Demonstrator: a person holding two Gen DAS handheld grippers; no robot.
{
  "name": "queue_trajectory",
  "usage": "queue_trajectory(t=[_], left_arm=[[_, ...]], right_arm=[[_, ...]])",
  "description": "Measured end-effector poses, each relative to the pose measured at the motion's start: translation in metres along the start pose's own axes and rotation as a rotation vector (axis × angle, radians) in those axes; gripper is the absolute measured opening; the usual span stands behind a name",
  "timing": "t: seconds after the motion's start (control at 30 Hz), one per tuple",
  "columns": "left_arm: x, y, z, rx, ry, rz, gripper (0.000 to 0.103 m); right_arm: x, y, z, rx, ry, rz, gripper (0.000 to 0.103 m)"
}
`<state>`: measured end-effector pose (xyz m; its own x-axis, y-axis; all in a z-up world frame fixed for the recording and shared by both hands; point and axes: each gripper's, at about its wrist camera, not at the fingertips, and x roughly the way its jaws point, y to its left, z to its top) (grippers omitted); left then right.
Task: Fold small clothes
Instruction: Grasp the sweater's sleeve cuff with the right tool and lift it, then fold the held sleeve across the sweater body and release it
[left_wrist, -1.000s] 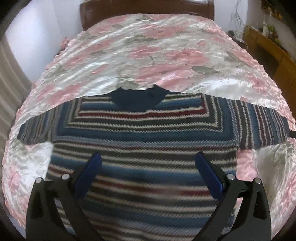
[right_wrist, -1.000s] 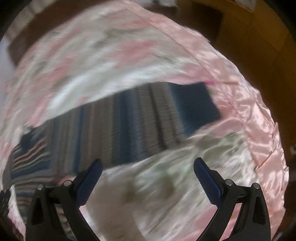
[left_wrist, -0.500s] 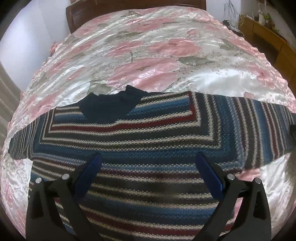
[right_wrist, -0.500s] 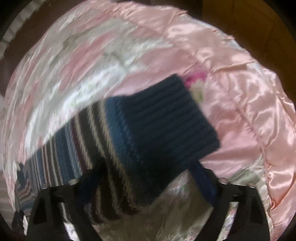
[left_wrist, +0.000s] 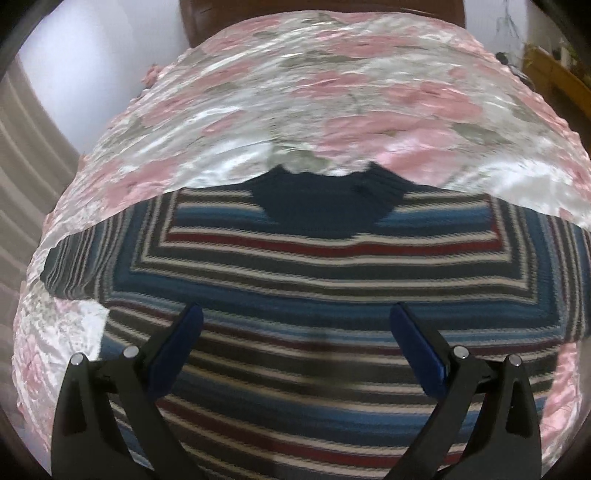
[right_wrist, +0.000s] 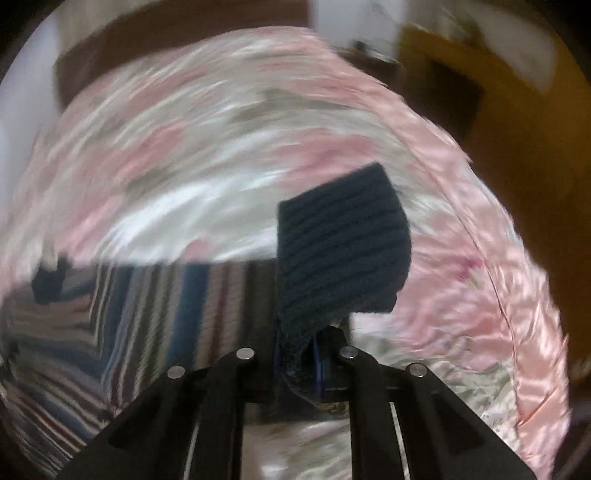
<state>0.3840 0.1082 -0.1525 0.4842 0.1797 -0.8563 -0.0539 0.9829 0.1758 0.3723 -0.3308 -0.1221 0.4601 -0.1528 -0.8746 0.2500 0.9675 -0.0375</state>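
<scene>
Floral satin bedspread (left_wrist: 332, 92) is slick, so the whole striped knit sweater (left_wrist: 314, 295), lying flat across it with the navy collar (left_wrist: 325, 199) away from the camera, could slide when the sleeve gets pulled over. Left gripper (left_wrist: 295, 339) hangs spread wide over the torso, pinning nothing. Right gripper (right_wrist: 306, 354) is clamped on the navy ribbed cuff (right_wrist: 343, 251); the bite looks shallow and the knit may slip out mid-fold.

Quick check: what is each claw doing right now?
Left claw: open, holding nothing, above the striped sweater.
Right claw: closed on the sweater's dark cuff.
</scene>
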Motion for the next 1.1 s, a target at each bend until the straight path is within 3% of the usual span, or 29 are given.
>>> queue_trajectory(t=[0.23, 0.37, 0.43, 0.47, 0.5, 0.6, 0.67, 0.83, 1.0, 1.1], left_arm=[[0.018, 0.031, 0.002, -0.054, 0.055, -0.021, 0.1], [0.024, 0.033, 0.003, -0.06, 0.071, -0.041, 0.1], [0.026, 0.03, 0.002, -0.062, 0.078, -0.056, 0.1], [0.027, 0.028, 0.002, -0.061, 0.081, -0.065, 0.1], [0.028, 0.026, 0.002, -0.061, 0.087, -0.077, 0.1], [0.026, 0.016, -0.001, -0.07, 0.091, -0.134, 0.1], [0.023, 0.004, -0.004, -0.072, 0.096, -0.179, 0.1], [0.024, -0.048, -0.013, -0.059, 0.179, -0.341, 0.1], [0.045, -0.095, -0.019, -0.066, 0.273, -0.418, 0.1], [0.059, -0.109, -0.019, -0.119, 0.325, -0.448, 0.099]], right_arm=[[0.02, 0.137, -0.02, -0.228, 0.032, 0.059, 0.013], [0.031, 0.191, -0.031, -0.314, 0.033, 0.103, 0.014], [0.042, 0.208, -0.034, -0.338, 0.066, 0.186, 0.024], [0.044, 0.214, -0.04, -0.34, 0.093, 0.243, 0.036], [0.042, 0.216, -0.045, -0.344, 0.112, 0.297, 0.046], [0.024, 0.201, -0.052, -0.307, 0.107, 0.411, 0.051], [0.007, 0.174, -0.055, -0.232, 0.079, 0.44, 0.056], [-0.015, 0.121, -0.065, -0.161, 0.04, 0.377, 0.056], [-0.011, 0.096, -0.083, -0.156, 0.052, 0.321, 0.056], [-0.01, 0.091, -0.092, -0.163, 0.045, 0.31, 0.056]])
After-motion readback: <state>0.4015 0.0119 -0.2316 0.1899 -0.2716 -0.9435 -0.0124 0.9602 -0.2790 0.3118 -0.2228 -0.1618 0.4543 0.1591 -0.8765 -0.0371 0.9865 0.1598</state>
